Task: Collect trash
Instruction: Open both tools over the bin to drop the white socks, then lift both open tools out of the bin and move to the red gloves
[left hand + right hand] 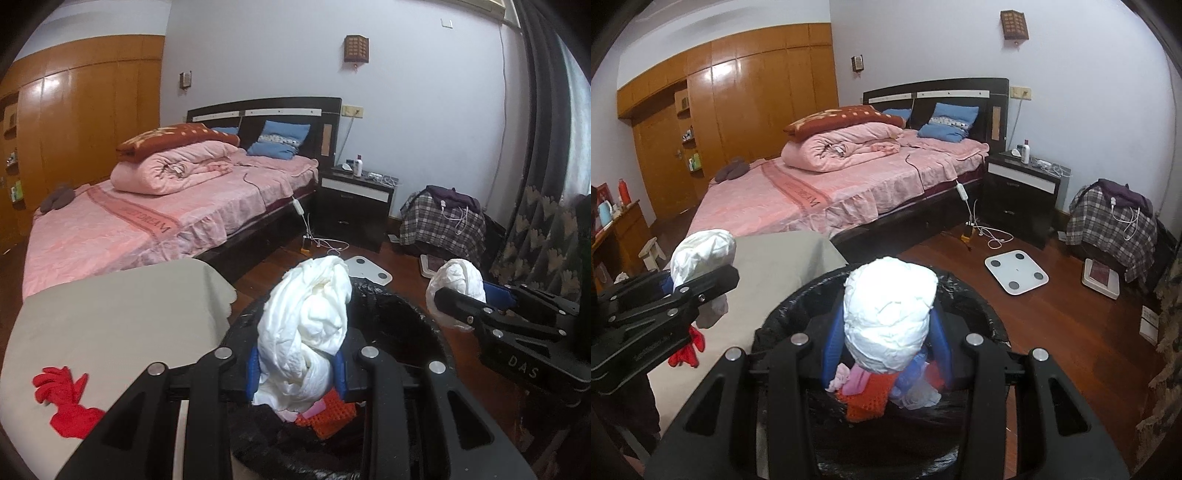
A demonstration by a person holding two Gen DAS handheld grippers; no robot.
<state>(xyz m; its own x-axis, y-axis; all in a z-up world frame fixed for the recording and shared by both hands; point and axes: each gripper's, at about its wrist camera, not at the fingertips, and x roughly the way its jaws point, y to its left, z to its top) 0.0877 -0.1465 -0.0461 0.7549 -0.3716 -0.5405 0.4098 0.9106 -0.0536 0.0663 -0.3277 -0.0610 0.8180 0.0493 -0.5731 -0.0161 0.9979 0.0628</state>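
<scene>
My left gripper (297, 373) is shut on a crumpled white wad (306, 325), squeezed between its blue pads (254, 373). It hangs over a round bin with a black liner (402, 314). My right gripper (886, 347) is shut on a rounder white paper wad (890, 314), held above the same bin (790, 306). Orange, pink and blue scraps (866, 400) lie inside the bin. Each view shows the other gripper beside it with its wad: the right gripper (465, 293) with the right wad (458, 280), the left gripper (701, 282) with the left wad (701, 251).
A table with a beige cloth (110, 317) stands left of the bin, with a red glove-like item (62, 398) on it. Behind are a pink bed (849, 184) and a dark nightstand (1019, 192). On the wood floor lie a white scale (1015, 271) and cables (993, 232).
</scene>
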